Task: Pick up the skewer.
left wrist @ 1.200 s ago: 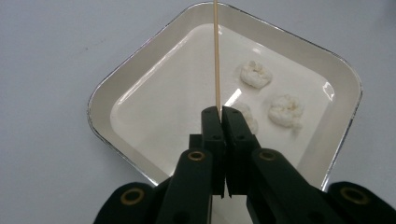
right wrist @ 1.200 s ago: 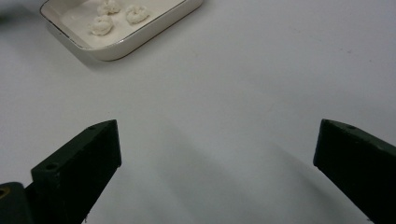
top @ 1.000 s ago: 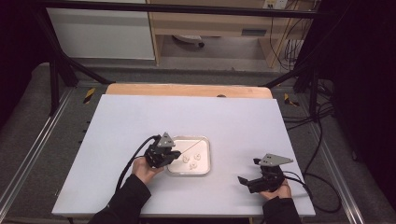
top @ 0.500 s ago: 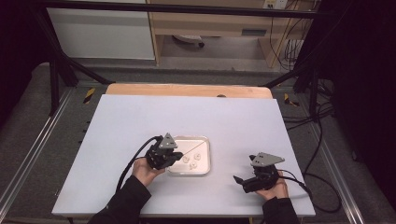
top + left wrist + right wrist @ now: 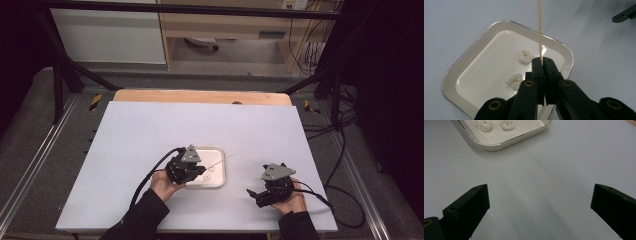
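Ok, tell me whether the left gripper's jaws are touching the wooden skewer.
Touching. The left gripper view shows the left gripper shut on the skewer, which rises from between its pressed-together jaw tips.

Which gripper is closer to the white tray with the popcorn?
Left. The left gripper hangs over the tray, holding a thin stick. The right gripper sits apart on the bare table.
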`<state>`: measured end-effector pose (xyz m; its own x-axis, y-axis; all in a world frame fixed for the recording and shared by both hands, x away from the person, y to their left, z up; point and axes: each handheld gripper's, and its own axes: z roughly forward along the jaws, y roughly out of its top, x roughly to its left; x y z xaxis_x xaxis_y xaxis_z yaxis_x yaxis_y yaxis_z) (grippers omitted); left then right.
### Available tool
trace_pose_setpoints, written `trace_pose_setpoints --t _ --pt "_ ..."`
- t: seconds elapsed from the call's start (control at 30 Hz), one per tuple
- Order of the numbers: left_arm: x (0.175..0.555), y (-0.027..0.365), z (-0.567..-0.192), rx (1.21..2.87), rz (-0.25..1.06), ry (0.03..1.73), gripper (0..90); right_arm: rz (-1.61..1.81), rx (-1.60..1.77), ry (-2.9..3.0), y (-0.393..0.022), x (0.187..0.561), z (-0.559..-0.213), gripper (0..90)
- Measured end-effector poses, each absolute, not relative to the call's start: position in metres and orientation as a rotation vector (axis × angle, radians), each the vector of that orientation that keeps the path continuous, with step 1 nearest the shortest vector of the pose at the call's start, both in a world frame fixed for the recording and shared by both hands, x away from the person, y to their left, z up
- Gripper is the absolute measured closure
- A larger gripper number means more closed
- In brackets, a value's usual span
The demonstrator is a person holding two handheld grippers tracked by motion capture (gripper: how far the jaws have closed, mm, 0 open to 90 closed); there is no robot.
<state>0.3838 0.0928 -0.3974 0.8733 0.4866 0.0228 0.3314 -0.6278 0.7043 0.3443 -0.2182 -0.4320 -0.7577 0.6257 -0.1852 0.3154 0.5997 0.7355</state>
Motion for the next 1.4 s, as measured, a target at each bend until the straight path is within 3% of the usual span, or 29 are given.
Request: trace_pose_setpoints --t 0.83,1.3,1.4 --pt "0.373 0.03 -0.393 2.403 0.248 0.423 88.7 0.789 0.499 2.394 -0.201 0.335 -0.42 9.3" --pt "0.371 0.007 -0.395 2.448 0.217 0.374 88.7 0.709 0.349 2.38 -0.195 0.331 -0.422 23.1" --pt "0.37 0.004 -0.396 2.453 0.206 0.37 88.7 0.693 0.29 2.377 -0.194 0.33 -0.423 29.4"
